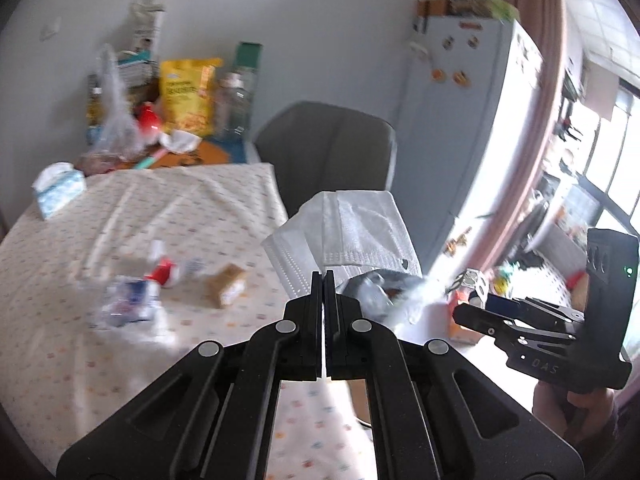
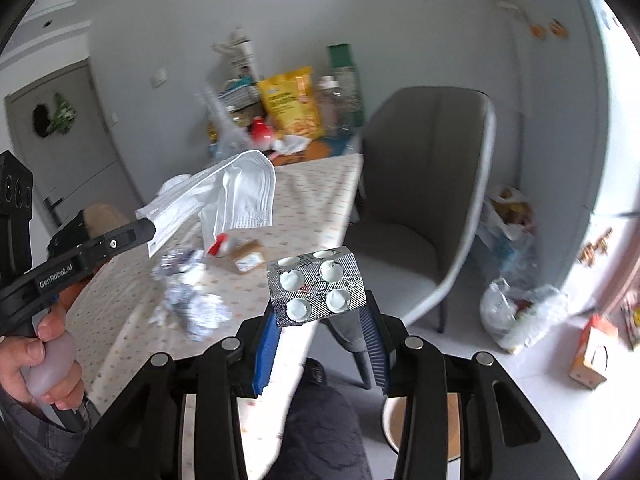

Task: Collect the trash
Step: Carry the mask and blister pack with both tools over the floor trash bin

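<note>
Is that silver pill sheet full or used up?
Used up, it seems: the blister pack in the right tool shows torn, burst pockets with no pill visible.

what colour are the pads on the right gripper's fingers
Blue. The ribbed pads show best in the right wrist view, either side of the silver blister pack the right gripper holds.

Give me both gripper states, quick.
Left gripper: closed on a white face mask.
Right gripper: holding an empty pill blister pack.

The face mask (image 2: pixel 236 188) is showing plain white; the blister pack (image 2: pixel 318 286) is gleaming silver with white domes. The tablecloth (image 1: pixel 160 208) is showing cream with small coloured dots; at twelve o'clock a snack bag (image 1: pixel 188 94) is glowing yellow.
</note>
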`<state>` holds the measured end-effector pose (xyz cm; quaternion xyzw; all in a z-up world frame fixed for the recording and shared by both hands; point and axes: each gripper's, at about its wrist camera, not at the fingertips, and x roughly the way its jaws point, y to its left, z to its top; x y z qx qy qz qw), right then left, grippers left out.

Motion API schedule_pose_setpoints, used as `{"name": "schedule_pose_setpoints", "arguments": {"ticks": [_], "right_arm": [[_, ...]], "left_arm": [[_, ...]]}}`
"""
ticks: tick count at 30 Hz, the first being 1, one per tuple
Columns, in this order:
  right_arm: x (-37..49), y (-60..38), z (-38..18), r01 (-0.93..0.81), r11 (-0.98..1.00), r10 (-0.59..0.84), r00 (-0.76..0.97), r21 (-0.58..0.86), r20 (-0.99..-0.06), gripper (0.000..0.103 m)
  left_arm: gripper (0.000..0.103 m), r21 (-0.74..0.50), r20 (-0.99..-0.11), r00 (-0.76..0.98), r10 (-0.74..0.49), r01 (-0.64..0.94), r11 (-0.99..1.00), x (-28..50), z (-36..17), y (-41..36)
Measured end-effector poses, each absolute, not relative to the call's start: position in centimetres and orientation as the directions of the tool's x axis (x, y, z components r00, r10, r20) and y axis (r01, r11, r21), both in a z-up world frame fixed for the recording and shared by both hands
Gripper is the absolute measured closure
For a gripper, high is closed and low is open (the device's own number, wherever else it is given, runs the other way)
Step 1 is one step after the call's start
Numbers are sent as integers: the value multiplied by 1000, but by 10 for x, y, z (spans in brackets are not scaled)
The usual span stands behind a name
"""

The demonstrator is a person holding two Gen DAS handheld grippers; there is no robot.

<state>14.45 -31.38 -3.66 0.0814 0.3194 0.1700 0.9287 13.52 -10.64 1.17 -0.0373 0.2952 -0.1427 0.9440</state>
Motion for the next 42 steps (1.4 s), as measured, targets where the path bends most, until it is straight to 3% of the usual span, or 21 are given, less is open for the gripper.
{"name": "schedule_pose_setpoints", "arguments": {"ticks": [23,26,27,29,33,42], "right_arm": [[204,-420,-192,28,926,281,613,376,-739,64],[213,-427,-210,46,913,302,593,405,-747,61],[215,-430,-214,55,910,302,589,410,-749,49],[215,-435,-216,66,906,300,596,418,-745,41],[208,-449,-208,82,907,278,620,413,-734,37],[172,-498,-176,164,905,181,686,393,-704,35]], "left_arm": [[101,-122,-741,584,-332,368,922,209,-83,-226],[101,-116,-756,569,-324,370,922,214,-89,-231],[101,-111,-763,564,-316,368,923,215,-92,-233],[101,-112,-773,552,-312,366,924,220,-96,-236],[101,-108,-791,525,-316,388,915,222,-105,-247],[101,-94,-846,440,-302,434,896,226,-132,-287]]}}
